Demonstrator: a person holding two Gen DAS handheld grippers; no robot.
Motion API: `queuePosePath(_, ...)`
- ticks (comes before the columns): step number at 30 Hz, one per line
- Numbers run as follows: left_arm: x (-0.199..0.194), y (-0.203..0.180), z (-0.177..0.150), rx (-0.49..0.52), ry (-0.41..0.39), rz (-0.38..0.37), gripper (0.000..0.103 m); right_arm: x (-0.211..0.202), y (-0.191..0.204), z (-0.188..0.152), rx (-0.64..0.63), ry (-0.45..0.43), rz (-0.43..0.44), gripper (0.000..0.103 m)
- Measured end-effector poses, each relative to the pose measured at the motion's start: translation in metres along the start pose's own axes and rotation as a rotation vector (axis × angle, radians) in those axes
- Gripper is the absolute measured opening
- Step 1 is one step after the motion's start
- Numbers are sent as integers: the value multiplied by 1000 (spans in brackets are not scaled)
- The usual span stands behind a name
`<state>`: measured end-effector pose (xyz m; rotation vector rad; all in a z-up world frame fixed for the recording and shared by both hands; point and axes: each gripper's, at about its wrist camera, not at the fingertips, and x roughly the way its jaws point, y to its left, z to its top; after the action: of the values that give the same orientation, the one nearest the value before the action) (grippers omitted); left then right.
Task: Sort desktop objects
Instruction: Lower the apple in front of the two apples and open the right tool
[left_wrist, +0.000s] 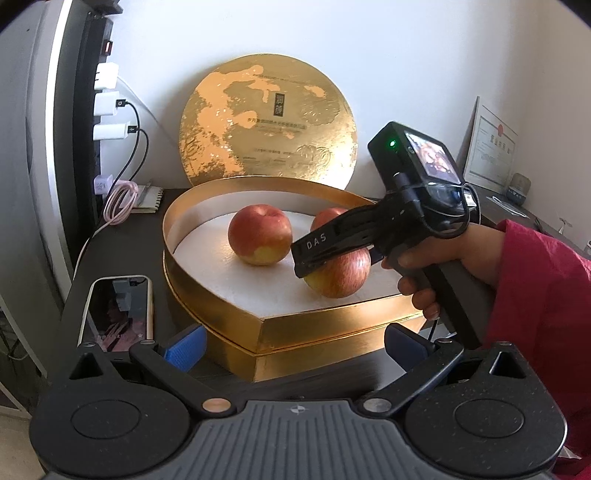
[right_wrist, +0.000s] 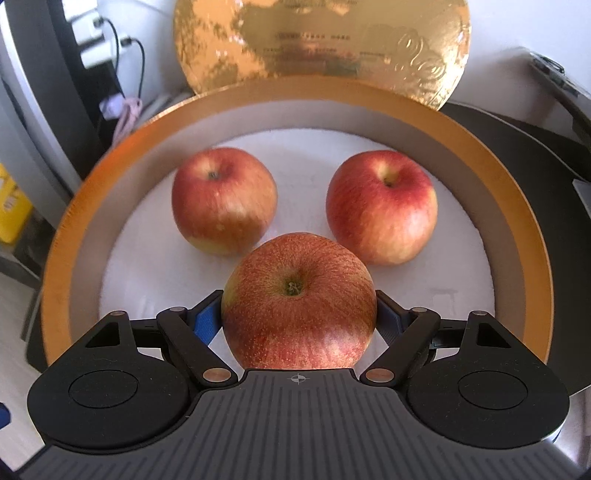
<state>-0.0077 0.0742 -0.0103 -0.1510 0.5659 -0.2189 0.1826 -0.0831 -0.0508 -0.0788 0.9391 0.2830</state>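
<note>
Red apple gripped betw. right tool pads, inside gold box.

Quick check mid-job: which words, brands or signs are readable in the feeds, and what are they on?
"DAS": on the right gripper finger side.
Gold lid: printed Chinese characters, too small to read.
Framed certificate: text blurred, unreadable.
Phone screen: small caption, unreadable.
USB symbols: white chargers.

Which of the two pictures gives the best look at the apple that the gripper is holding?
The right wrist view: the held apple fills the middle, stem up, between the right gripper's blue pads. The left wrist view shows the same apple from the side, its top hidden by the gripper's fingers, resting in the gold box.
</note>
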Motion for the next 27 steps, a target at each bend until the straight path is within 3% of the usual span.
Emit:
queuePosePath(16,5,7,-1,-28,11,-4,102,14,3,5,5,34,-31,84)
queuePosePath(22,4,6,-1,-29,11,1,102,7,4,5,-6,10,-40,95)
queuePosePath(27,0,3,-2,-19,5,3,102,-11,-1,-1,33,-27,-35,96)
